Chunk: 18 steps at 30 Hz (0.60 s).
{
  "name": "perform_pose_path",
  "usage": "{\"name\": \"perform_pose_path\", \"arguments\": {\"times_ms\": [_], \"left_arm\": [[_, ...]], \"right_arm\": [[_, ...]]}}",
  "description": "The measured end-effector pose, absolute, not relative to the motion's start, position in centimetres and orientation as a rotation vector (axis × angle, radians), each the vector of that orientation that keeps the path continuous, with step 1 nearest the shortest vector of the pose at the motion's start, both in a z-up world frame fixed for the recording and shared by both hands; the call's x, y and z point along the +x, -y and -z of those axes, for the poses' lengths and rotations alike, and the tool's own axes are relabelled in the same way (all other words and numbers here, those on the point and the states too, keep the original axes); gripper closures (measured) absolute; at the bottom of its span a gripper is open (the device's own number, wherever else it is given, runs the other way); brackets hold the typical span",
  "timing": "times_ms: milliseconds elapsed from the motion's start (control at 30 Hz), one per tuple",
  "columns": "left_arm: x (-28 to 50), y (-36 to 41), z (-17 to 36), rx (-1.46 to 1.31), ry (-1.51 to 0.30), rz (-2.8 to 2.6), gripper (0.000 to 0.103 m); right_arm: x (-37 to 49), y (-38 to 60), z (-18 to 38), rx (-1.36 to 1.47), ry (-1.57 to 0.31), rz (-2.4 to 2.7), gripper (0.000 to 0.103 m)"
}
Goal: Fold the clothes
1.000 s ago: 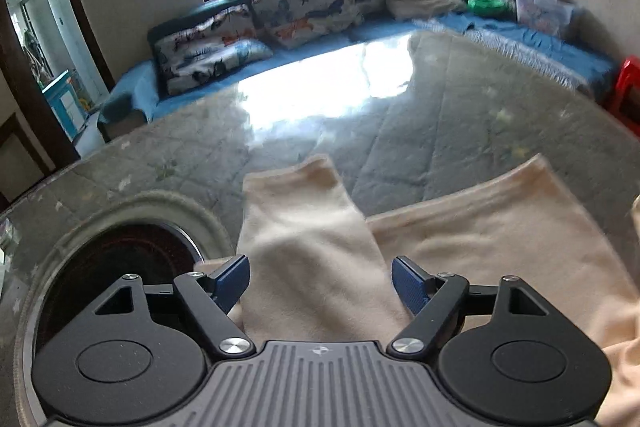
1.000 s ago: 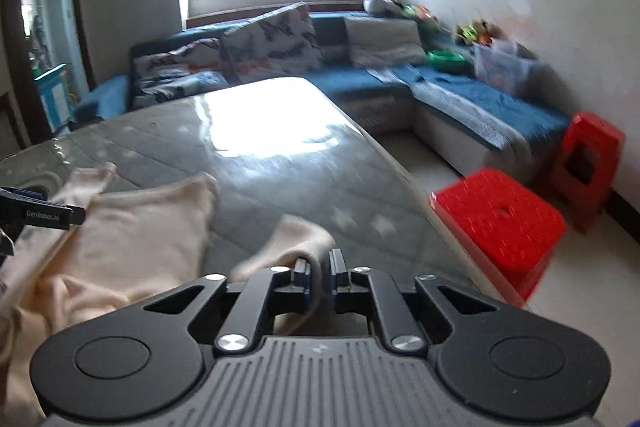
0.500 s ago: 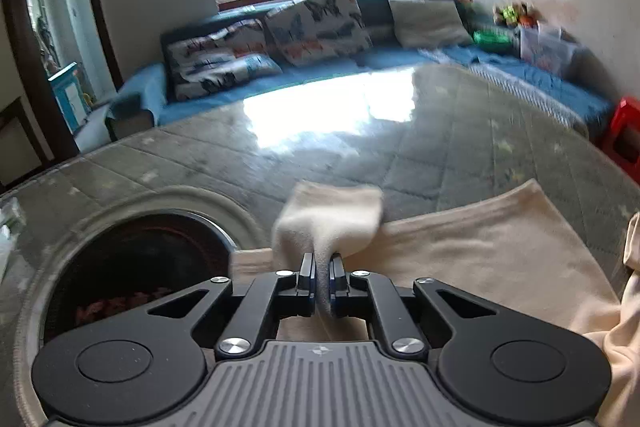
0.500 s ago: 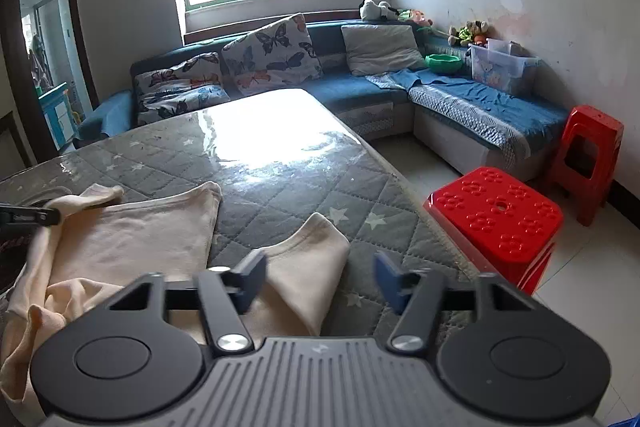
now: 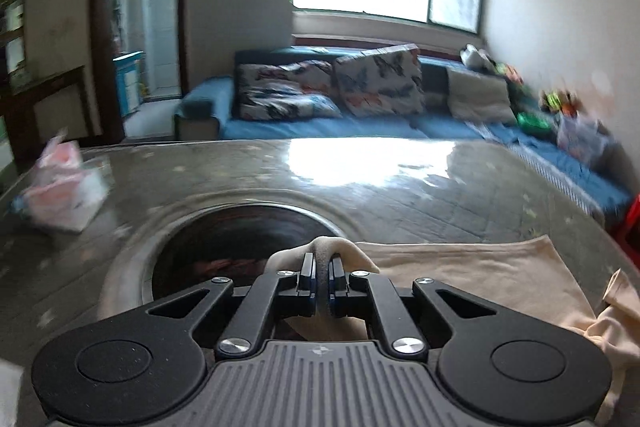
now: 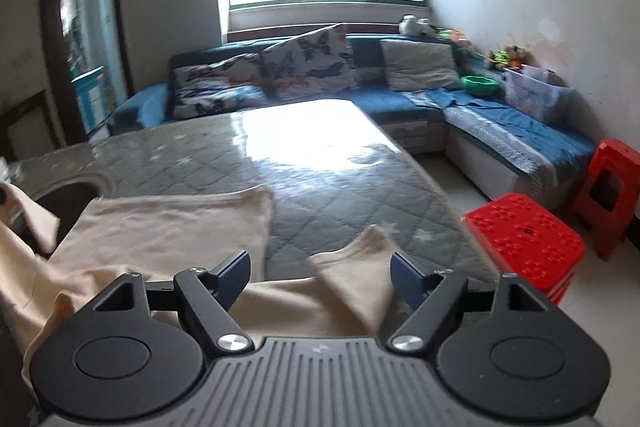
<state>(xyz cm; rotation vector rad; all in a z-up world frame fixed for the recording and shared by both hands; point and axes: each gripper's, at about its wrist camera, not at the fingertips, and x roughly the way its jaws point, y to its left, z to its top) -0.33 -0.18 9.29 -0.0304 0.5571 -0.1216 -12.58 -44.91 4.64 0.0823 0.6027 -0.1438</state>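
Two grippers, two different jobs right now. I have the left gripper (image 5: 321, 281) pinched tight on a bunched fold of the cream garment (image 6: 172, 227), a sleeve as far as I can judge, held up just above the round dark opening (image 5: 240, 239) in the quilted table (image 6: 340, 187), so I can carry that part over the body of the cloth. My right gripper (image 6: 320, 273) has just been opening; its jaws stand spread with nothing pressed between them, the other sleeve end (image 6: 360, 267) lying loose on the table just beyond them, near the right edge. I read that as a sleeve laid where I wanted it and let go.

Most of the garment spreads flat near me, left of centre. Its near hem is cut off behind both gripper bodies. Blur smears the left view, so the pale packet (image 5: 64, 187) at far left stays unidentified, and the opening's contents are too dark to tell.
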Motion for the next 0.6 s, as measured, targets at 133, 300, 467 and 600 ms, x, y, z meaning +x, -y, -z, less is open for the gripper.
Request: {"name": "perform_pose_path", "arguments": {"times_ms": [133, 300, 467, 600], "left_arm": [[-2.8, -3.1, -8.7, -0.055, -0.569, 0.036, 0.097], [-3.2, -5.6, -6.1, -0.059, -0.665, -0.034, 0.094], [-4.0, -5.7, -6.0, -0.028, -0.677, -0.01, 0.083], [-5.7, -3.3, -7.1, 0.012, -0.622, 0.127, 0.05]], "right_arm": [[-12.1, 43.0, -4.5, 0.042, -0.618, 0.063, 0.023], [-11.5, 40.4, -3.8, -0.021, -0.648, -0.046, 0.023], [-11.7, 38.7, -2.9, -0.087, -0.701, -0.1, 0.024], [-11.8, 38.5, -3.0, -0.085, -0.701, -0.11, 0.026]]}}
